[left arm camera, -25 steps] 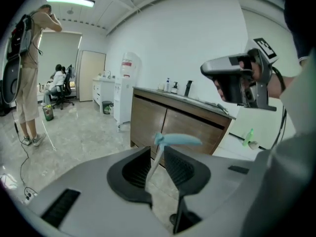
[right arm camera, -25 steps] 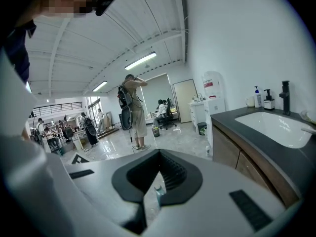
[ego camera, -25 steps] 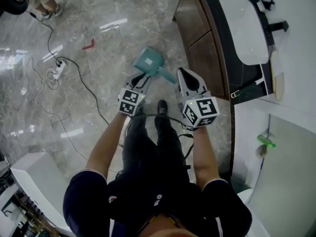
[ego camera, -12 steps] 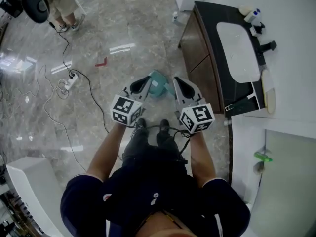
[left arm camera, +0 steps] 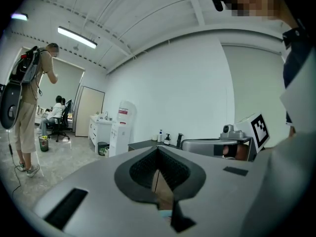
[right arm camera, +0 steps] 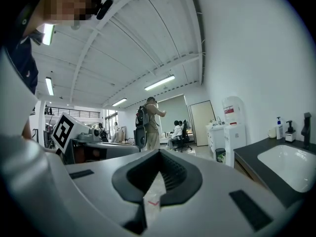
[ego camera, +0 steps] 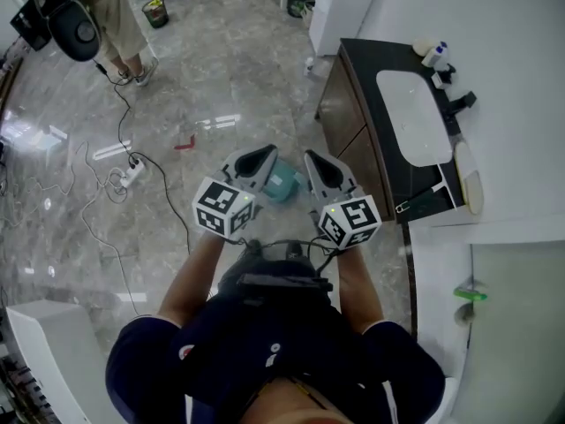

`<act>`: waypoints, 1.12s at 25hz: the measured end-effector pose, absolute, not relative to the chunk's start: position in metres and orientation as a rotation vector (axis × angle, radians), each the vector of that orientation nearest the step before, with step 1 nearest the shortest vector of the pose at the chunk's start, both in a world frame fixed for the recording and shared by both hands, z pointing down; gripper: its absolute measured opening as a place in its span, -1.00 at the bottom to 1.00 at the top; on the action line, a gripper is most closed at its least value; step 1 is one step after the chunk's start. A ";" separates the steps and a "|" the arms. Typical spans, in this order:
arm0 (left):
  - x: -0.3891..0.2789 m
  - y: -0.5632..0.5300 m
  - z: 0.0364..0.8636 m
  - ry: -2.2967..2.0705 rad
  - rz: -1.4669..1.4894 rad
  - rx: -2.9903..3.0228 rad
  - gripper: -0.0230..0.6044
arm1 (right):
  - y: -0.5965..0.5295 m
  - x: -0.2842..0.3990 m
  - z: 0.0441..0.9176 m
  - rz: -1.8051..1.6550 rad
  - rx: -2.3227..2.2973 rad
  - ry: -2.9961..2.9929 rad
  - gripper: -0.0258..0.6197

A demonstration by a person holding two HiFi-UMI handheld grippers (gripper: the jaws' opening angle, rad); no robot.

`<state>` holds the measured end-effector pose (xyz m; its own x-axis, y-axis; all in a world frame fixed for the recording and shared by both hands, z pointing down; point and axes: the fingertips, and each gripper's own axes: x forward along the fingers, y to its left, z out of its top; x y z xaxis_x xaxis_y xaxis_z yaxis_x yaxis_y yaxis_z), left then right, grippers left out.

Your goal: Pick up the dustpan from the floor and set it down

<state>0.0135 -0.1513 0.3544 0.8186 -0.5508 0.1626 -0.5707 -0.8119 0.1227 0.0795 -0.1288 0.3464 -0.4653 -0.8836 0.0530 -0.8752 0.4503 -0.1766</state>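
Note:
The teal dustpan [ego camera: 284, 185] lies on the marble floor in the head view, showing in the gap between my two grippers and far below them. My left gripper [ego camera: 261, 155] is held up high with its jaws shut and nothing between them. My right gripper [ego camera: 313, 159] hangs beside it at the same height, also shut and empty. In the left gripper view the closed jaws [left arm camera: 158, 149] point level into the room, with a sliver of teal [left arm camera: 165, 214] under them. The right gripper view shows its closed jaws [right arm camera: 159, 154] aimed at the open office.
A dark vanity cabinet [ego camera: 353, 122] with a white sink [ego camera: 413, 117] and a bottle [ego camera: 434, 54] stands at the right. A power strip with cables [ego camera: 132, 173] and a red mark [ego camera: 185, 143] lie on the floor at the left. A person [ego camera: 115, 16] stands at the top left.
Both grippers have risen well away from the floor as the person straightened up. The dustpan stayed on the floor and now looks smaller, between the gripper tips.

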 end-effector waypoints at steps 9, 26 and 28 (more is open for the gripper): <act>0.014 -0.153 0.348 -0.853 0.178 2.847 -0.89 | -0.130 0.073 0.332 -0.245 -1.600 2.617 -0.90; 0.017 -0.151 0.352 -0.842 0.181 2.833 -0.89 | -0.129 0.072 0.326 -0.220 -1.600 2.619 -0.90; 0.016 -0.151 0.352 -0.841 0.181 2.831 -0.89 | -0.128 0.071 0.325 -0.219 -1.600 2.618 -0.90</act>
<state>0.0164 -0.1506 0.3515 0.8323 -0.5284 0.1674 -0.5506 -0.8231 0.1391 0.0715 -0.1280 0.3247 -0.4574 -0.8891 0.0184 -0.8798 0.4494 -0.1547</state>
